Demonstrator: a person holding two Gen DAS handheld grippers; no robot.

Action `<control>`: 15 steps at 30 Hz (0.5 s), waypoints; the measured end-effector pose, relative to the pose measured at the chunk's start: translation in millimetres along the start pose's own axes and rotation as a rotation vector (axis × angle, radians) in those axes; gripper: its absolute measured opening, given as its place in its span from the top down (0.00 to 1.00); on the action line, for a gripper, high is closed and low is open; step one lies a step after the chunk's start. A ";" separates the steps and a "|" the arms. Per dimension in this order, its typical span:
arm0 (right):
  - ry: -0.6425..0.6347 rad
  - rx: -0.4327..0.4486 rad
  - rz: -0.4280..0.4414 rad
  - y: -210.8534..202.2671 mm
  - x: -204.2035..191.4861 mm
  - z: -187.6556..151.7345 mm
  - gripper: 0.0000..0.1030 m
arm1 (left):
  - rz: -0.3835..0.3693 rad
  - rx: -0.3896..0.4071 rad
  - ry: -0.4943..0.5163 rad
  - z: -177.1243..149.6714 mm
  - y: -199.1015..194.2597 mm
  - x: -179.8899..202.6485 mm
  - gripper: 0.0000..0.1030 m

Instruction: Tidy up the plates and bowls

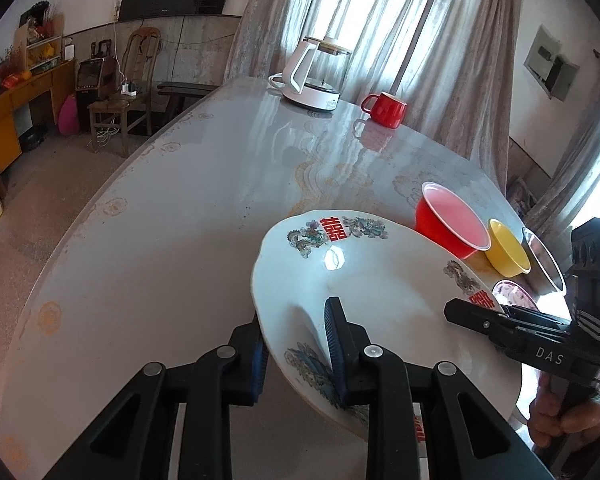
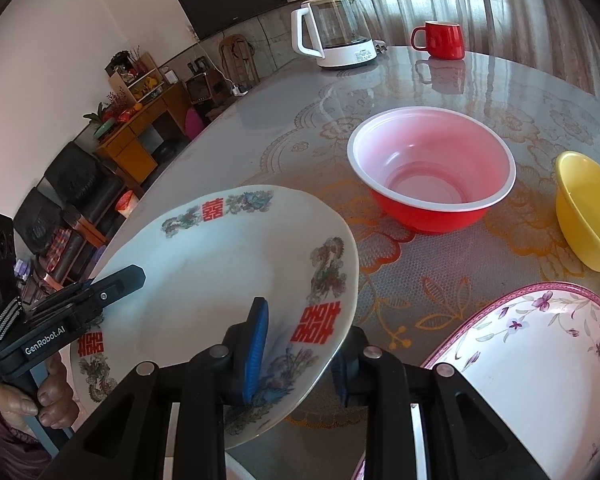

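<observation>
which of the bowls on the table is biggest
The red bowl with the white rim: it is clearly wider than the yellow bowl beside it, which is plain yellow throughout.

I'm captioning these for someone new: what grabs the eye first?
A white oval plate with red characters and dragon prints, held tilted above the table, with the left gripper and right gripper clamped on opposite rims. Behind it on the lace-patterned glass table stand a red plastic bowl and a red mug.
</observation>
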State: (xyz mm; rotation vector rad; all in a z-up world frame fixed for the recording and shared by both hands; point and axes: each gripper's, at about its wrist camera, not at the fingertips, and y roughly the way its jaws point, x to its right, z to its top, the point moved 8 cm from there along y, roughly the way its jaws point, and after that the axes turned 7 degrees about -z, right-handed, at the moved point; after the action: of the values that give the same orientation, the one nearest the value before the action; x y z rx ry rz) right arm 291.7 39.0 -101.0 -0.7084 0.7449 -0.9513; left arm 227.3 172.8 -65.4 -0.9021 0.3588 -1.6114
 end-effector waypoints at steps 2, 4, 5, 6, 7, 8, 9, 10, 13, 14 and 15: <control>0.001 0.012 0.005 -3.7 -1.7 0.7 0.73 | 0.005 0.010 0.006 0.5 -4.5 1.8 0.74; 0.002 0.022 0.007 -7.5 -3.0 0.6 0.73 | 0.006 0.023 0.011 0.8 -9.6 3.6 0.74; 0.002 0.027 0.009 -9.8 -3.7 0.5 0.73 | 0.005 0.029 0.014 0.9 -12.4 4.9 0.74; 0.002 0.032 0.012 -12.1 -3.9 1.3 0.73 | 0.004 0.034 0.017 1.0 -15.2 6.9 0.74; 0.005 0.037 0.016 -15.3 -4.1 0.7 0.73 | 0.001 0.040 0.018 1.0 -17.9 9.2 0.74; 0.007 0.044 0.020 -18.5 -3.9 0.7 0.73 | -0.001 0.047 0.021 0.7 -20.8 11.8 0.74; 0.011 0.051 0.023 -22.0 -3.7 -0.1 0.73 | -0.002 0.054 0.026 0.9 -24.1 15.1 0.74; 0.014 0.058 0.025 -25.3 -3.3 -0.8 0.73 | -0.001 0.062 0.033 0.7 -27.0 17.8 0.74; 0.020 0.077 0.030 -34.5 -0.2 -3.4 0.73 | -0.003 0.073 0.043 0.0 -34.9 26.4 0.74; 0.022 0.083 0.030 -36.9 1.6 -3.8 0.73 | -0.007 0.077 0.044 -0.7 -37.2 29.3 0.74; 0.026 0.088 0.032 -39.8 2.8 -5.0 0.73 | -0.012 0.079 0.047 -1.4 -39.3 32.5 0.74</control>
State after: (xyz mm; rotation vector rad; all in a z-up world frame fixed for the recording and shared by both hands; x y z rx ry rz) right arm 270.9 19.4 -72.6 -0.6063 0.7302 -0.9600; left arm 198.7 152.2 -28.5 -0.8088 0.3201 -1.6484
